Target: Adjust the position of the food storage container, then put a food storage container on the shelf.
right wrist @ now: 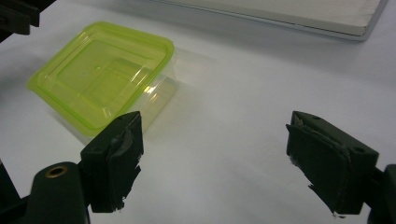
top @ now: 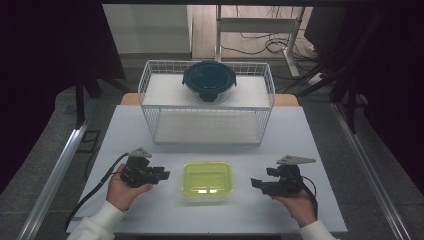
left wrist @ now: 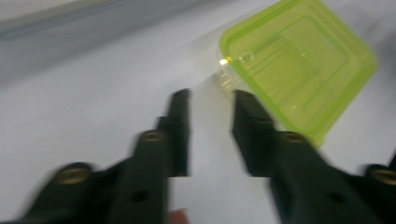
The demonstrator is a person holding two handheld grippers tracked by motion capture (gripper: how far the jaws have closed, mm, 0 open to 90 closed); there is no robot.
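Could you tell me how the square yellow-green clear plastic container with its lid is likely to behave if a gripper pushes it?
The square yellow-green clear plastic container looks thin-walled and empty, so probably light and somewhat flexible. Its flat, low shape suggests it would slide across the smooth white table rather than tip. Its glossy plastic may slip between fingers.

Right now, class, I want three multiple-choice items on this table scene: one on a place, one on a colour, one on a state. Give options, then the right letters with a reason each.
1. Where is the round container?
A. on top of the wire rack
B. on the table in front of the rack
C. between the left gripper's jaws

2. What colour is the square box?
A. red
B. yellow-green
C. white

3. How does the right gripper stand?
A. shut on the box
B. shut on nothing
C. open, holding nothing

Key: 1 A, it sits on the rack's top shelf in the high view. 2 B, the lid shows yellow-green. 3 C, bare table shows between its wide jaws in the right gripper view.
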